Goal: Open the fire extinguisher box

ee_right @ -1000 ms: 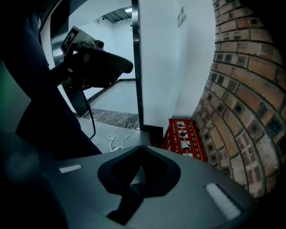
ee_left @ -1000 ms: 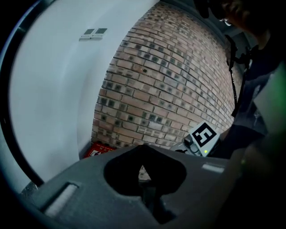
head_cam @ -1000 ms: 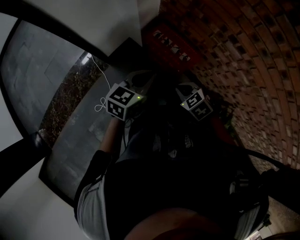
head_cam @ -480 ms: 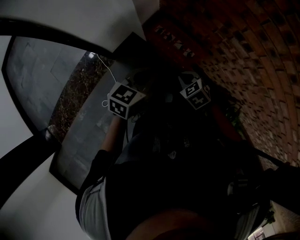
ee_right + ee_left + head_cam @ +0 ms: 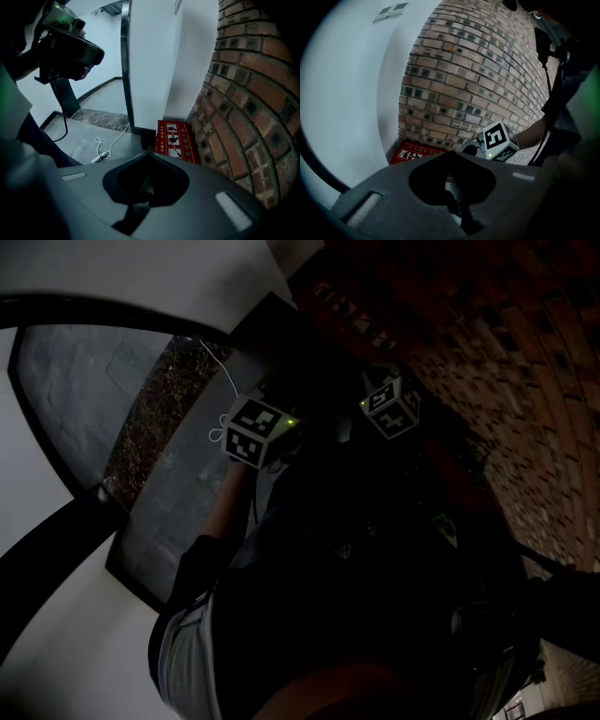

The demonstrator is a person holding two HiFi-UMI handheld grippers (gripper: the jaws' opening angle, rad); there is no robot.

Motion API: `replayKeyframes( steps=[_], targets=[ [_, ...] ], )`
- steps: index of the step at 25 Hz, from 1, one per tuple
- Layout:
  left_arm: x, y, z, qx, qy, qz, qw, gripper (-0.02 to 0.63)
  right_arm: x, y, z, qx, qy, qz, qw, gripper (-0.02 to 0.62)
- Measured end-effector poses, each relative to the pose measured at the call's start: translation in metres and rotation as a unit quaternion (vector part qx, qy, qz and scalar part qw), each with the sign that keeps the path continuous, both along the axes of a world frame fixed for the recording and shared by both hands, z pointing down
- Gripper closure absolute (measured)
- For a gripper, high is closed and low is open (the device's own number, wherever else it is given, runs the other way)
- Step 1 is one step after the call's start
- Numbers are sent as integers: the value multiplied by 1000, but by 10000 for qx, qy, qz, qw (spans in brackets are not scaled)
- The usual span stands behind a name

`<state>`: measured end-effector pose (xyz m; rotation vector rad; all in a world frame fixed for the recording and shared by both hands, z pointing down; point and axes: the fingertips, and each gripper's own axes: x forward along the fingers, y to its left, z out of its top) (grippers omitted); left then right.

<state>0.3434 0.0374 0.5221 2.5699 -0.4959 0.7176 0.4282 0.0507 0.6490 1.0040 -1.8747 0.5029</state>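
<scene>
The fire extinguisher box (image 5: pixel 176 140) is a low red case with white pictograms, standing on the floor in the corner between the white wall and the brick wall, lid closed. It also shows as the red box (image 5: pixel 417 152) and dimly as the box (image 5: pixel 352 310). My left gripper (image 5: pixel 451 154) is shut and empty, a short way from the box. My right gripper (image 5: pixel 150 153) has its jaws closed together with nothing between them, pointing toward the box from a distance. Their marker cubes (image 5: pixel 255 432) (image 5: pixel 389 404) hang side by side below the box in the dark head view.
A brick wall (image 5: pixel 253 108) runs along the right. A white wall panel (image 5: pixel 150 61) with a dark metal edge stands left of the box. A white cable (image 5: pixel 105 147) lies coiled on the grey floor. The person's body fills the lower head view.
The right gripper's cube has moved up the head view toward the red box. The left cube has shifted slightly up and to the right. The view itself has tilted a little.
</scene>
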Motion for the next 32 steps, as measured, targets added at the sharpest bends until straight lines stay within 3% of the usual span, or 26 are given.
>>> replayKeyframes(
  steps=[12, 15, 18, 25, 29, 32],
  targets=[
    [31, -23, 57, -184, -846, 292, 9958, 606, 42, -37, 47, -388, 313, 391, 9980, 589],
    [35, -22, 69, -319, -933, 359, 9945, 606, 48, -40, 69, -541, 475, 337, 9968, 508],
    [34, -19, 77, -453, -1005, 391, 9931, 606, 49, -44, 88, -551, 705, 204, 9958, 504],
    [27, -12, 89, -613, -1094, 473, 9910, 606, 47, -45, 140, -801, 1385, -161, 9870, 426],
    [25, -7, 89, -637, -1067, 542, 9908, 606, 49, -49, 166, -852, 1642, -190, 9825, 314],
    [18, -4, 91, -696, -1101, 502, 9902, 606, 56, -51, 181, -880, 2014, -284, 9751, 310]
  ],
)
